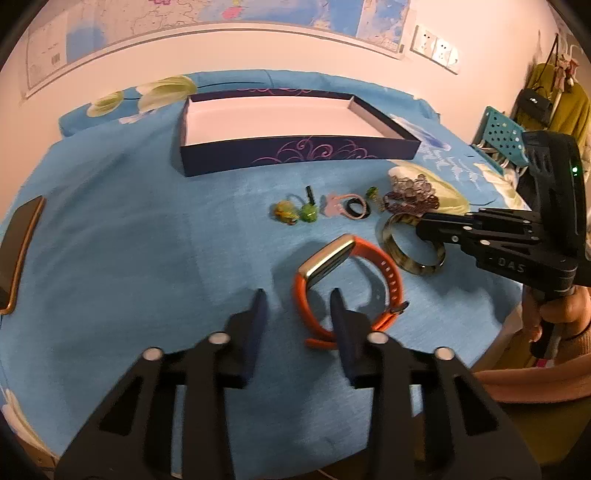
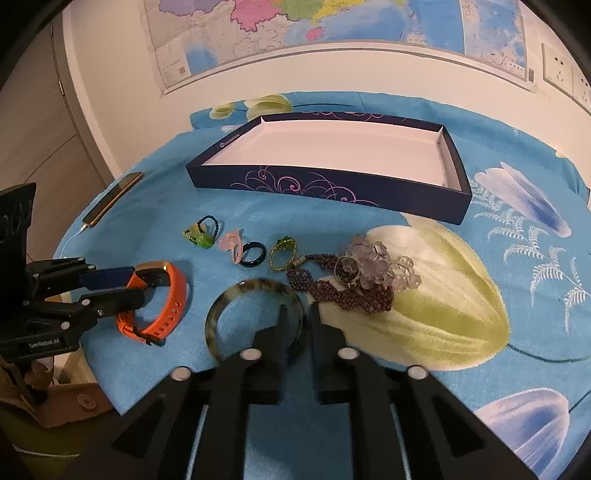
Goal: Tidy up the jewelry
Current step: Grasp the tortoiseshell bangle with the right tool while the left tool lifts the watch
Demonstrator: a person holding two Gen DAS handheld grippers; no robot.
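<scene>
box [image 1: 295, 157] empty, nothing sorted yet. we have left gripper [image 1: 297, 295] clamped on orange watch [image 1: 347, 284], right gripper [image 2: 297, 314] pinching bangle [image 2: 236, 295]; rings and beads [image 2: 347, 288] wait on blanket [image 1: 147, 258].

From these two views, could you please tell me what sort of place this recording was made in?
Most likely a bedroom at home. The jewelry lies on a blue floral bedspread, a large wall map hangs above it, and clothes and a bag hang on a rack in the corner.
</scene>
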